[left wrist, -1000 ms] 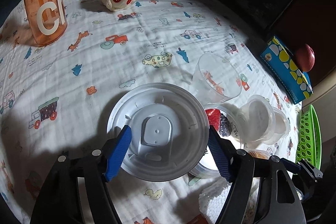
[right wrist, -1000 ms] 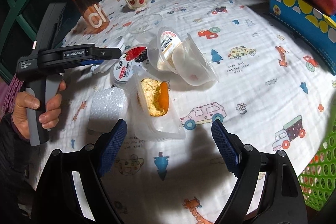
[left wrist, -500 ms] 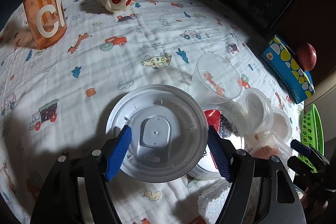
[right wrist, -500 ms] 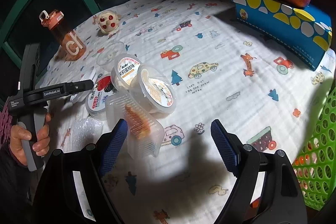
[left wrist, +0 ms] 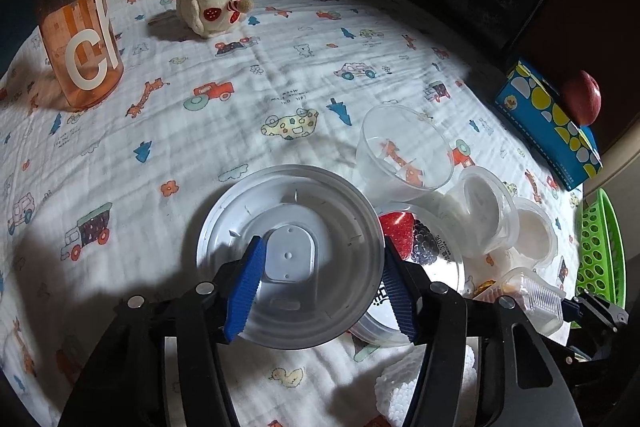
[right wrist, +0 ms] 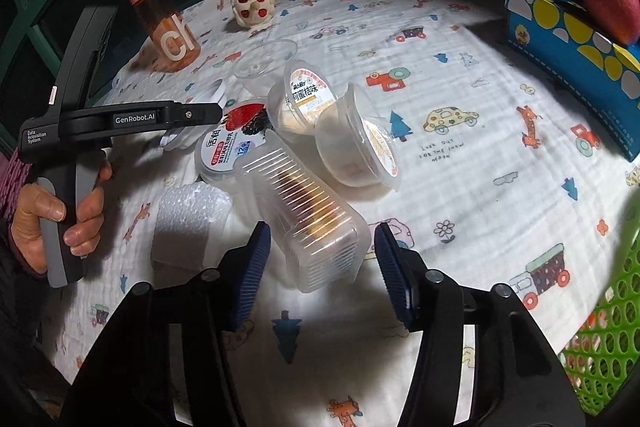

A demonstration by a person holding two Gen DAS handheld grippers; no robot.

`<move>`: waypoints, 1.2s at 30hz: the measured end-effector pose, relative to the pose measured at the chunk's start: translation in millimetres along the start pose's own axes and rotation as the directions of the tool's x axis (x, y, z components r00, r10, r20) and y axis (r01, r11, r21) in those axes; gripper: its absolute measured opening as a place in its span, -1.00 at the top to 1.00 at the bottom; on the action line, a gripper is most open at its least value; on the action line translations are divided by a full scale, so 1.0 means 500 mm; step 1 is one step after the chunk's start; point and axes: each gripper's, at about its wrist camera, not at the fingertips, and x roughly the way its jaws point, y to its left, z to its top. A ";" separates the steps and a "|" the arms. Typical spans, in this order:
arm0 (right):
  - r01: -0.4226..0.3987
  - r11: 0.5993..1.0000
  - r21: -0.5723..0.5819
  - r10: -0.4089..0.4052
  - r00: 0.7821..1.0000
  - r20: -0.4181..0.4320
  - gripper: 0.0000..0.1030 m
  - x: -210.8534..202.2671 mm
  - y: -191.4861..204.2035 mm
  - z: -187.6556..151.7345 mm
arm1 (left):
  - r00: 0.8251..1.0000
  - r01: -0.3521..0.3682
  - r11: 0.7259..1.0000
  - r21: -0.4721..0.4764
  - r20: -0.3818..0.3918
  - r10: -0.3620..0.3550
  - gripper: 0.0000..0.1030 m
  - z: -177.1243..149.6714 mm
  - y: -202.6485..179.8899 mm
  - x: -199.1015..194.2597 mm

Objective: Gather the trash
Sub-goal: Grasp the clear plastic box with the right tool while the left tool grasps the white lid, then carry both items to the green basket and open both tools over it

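The left gripper [left wrist: 318, 281] brackets a round white plastic lid [left wrist: 290, 255], not visibly clamped. At three o'clock, the right gripper [right wrist: 320, 267] stands open around a clear ribbed plastic tray [right wrist: 308, 223], ready to grasp; the green mesh basket [right wrist: 608, 343] waits at four o'clock.

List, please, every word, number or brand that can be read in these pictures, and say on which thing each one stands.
"GenRobot.AI": side of the left tool.
"Data Acquisition System": its handle, small.
"cl": orange water bottle; cut off by the bottle's curve.
"LOOK OUT FOR THE SNOW MOON": cartoon tablecloth.
"12": yogurt lid; its Chinese print is too small to read.
Label of the pudding cup: Chinese characters, not clearly readable.
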 end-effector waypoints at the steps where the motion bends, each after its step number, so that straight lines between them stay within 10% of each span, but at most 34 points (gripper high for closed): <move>1: -0.006 1.000 0.003 0.006 1.000 0.001 0.16 -0.001 0.000 0.000 | 1.000 0.001 1.000 -0.002 0.003 -0.001 -0.08 -0.001 0.001 -0.001; 36: -0.047 0.999 0.017 0.043 0.981 0.191 0.41 -0.190 -0.030 -0.011 | 0.982 0.147 0.986 0.074 0.109 -0.154 -0.08 -0.007 -0.158 -0.158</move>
